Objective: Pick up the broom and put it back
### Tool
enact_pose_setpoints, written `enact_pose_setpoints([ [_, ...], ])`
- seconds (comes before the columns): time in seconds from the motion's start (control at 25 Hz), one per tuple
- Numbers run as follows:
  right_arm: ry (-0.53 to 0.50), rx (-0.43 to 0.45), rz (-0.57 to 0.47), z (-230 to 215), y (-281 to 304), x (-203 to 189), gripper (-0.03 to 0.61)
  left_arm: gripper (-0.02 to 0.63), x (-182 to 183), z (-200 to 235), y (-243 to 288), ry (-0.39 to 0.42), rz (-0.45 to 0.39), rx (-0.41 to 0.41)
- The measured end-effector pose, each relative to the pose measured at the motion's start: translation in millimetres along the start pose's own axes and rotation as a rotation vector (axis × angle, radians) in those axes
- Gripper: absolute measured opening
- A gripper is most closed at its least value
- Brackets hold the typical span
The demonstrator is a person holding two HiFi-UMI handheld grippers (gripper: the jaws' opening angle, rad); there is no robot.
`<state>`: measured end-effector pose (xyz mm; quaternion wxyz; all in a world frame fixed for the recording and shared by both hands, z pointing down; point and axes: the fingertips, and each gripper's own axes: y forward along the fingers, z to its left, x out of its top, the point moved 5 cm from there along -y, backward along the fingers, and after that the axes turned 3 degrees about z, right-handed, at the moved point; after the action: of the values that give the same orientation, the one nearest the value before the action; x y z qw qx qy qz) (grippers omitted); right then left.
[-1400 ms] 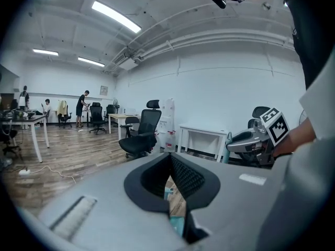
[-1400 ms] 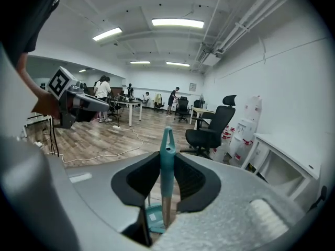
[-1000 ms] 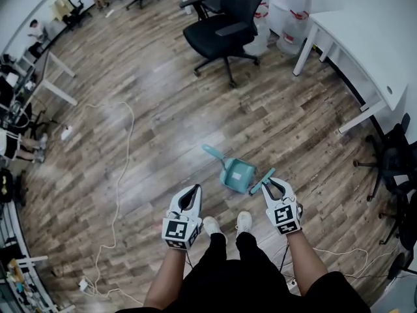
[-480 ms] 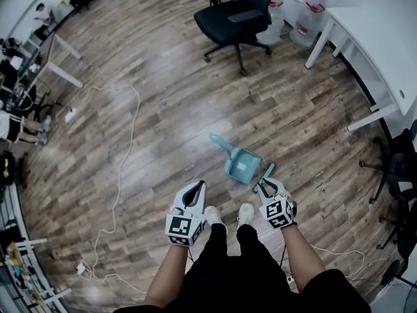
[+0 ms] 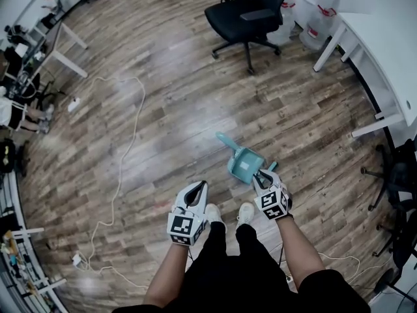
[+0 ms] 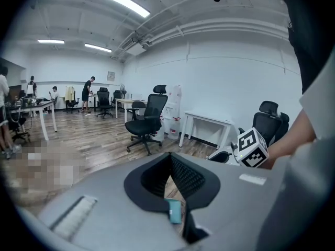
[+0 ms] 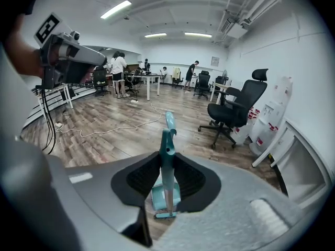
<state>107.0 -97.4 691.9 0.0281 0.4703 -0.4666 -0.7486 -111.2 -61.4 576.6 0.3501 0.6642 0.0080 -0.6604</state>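
Between the right gripper's (image 7: 166, 158) jaws stood the teal broom (image 7: 168, 135), clamped by its handle, its head just above the dustpan (image 5: 244, 164) on the floor (the left gripper (image 6: 170, 158) was closed, empty).

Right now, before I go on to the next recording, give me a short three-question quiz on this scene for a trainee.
1. What is clamped in the right gripper?
A. a power cord
B. the handle of the teal broom
C. a chair leg
2. True or false: the teal dustpan sits on the wooden floor just ahead of the person's shoes.
3. Fill in: at the top of the head view, the black ___ stands on the floor near the white desk.

Key
1. B
2. True
3. office chair
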Motion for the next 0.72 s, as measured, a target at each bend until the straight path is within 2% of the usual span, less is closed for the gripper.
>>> enact_pose_setpoints([
  [0.72, -0.023, 0.034, 0.002, -12.9, 60.7, 49.1, 0.090, 0.020, -10.7, 22.5, 6.5, -0.041, 0.034, 0.026],
])
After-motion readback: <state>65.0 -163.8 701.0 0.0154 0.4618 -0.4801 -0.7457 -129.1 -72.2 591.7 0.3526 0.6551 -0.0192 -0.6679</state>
